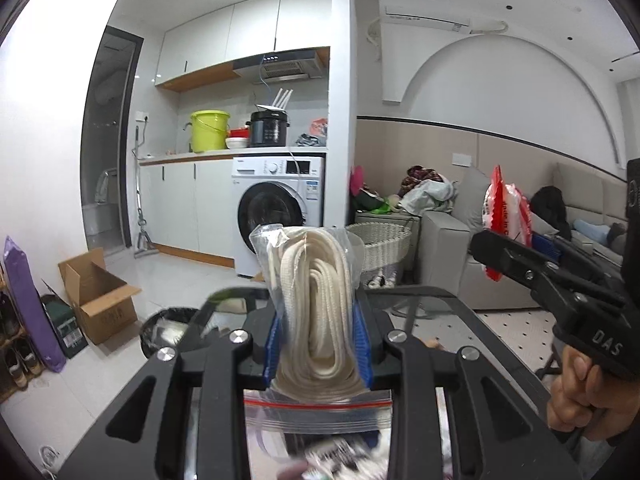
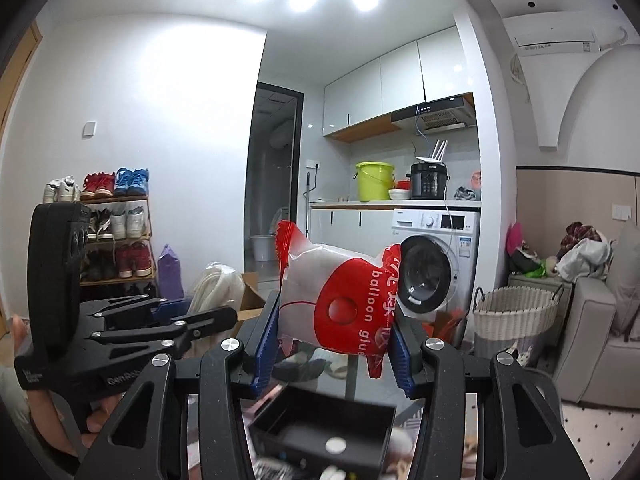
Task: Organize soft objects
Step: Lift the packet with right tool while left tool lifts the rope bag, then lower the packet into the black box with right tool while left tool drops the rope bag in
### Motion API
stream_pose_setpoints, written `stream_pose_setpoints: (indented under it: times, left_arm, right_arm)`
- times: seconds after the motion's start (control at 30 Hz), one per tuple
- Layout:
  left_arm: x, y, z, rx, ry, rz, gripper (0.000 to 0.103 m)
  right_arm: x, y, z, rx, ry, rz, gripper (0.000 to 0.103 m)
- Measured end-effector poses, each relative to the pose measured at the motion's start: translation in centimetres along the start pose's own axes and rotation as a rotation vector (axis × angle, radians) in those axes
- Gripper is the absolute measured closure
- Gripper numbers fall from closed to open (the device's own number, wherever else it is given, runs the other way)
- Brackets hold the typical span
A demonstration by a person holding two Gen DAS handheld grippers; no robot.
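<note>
Left wrist view shows your zip bag of white cord (image 1: 316,304) standing upright between the blue pads (image 1: 362,340) of the left gripper (image 1: 320,344), its red zip strip toward the camera and the coil pinched at its lower half; the jaws are drawn narrow and holding the bag. In the right wrist view, your right gripper (image 2: 332,332) clamps a red-and-clear packet marked "balloon glue" (image 2: 340,300), lying crosswise between the pads, with its ends sticking out past both fingers. Both soft items are lifted clear of the glass tabletop (image 2: 360,364), and each gripper is visible from the other's camera, near but not touching.

Below the right gripper sits an open black box (image 2: 320,428) with a small white disc inside. Farther off, a woven laundry basket (image 2: 516,308) stands beside the sofa (image 2: 588,344), and the washing machine (image 1: 280,208) is behind.

You look to be in mid-carry, with both items picked up and neither yet placed. Judging from the layout, the black box is the likeliest destination, though I cannot be sure. The next move calls for lowering one packet at a time over the opening, keeping the grippers apart, and opening only once the bag rests inside, since both slippery films could slide.
</note>
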State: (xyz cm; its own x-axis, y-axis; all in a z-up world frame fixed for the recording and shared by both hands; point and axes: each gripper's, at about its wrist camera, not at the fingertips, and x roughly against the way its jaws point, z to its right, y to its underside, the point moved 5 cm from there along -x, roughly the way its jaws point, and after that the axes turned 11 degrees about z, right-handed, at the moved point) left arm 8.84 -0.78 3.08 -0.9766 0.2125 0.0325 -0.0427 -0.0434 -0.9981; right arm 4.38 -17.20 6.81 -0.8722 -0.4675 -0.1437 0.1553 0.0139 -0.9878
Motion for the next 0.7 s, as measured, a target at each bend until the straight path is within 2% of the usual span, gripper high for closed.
stream_pose_setpoints:
  times: [0.17, 0.27, 0.47, 0.57, 0.7]
  left_arm:
    - [-4.1, -0.5, -1.8, 0.065, -0.026, -0.028, 0.074]
    - [-5.7, -0.1, -2.6, 0.057, -0.047, -0.033, 0.074]
    - [-7.5, 1.7, -1.8, 0.032, -0.029, -0.091, 0.074]
    - [-8.6, 3.0, -1.6, 0.039, -0.017, -0.167, 0.074]
    - [-10.7, 5.5, -1.4, 0.048, -0.019, -0.314, 0.074]
  right_arm:
    - [-4.6, 0.2, 0.6, -0.011, 0.020, -0.025, 0.055]
    - [-7.1, 1.5, 0.9, -0.023, 0.025, -0.073, 0.055]
    - [-9.9, 4.1, 1.8, -0.033, 0.043, -0.155, 0.055]
    - [-11.0, 6.1, 2.3, -0.040, 0.041, -0.227, 0.055]
    - [-13.2, 10.4, 2.3, -0.046, 0.012, -0.417, 0.055]
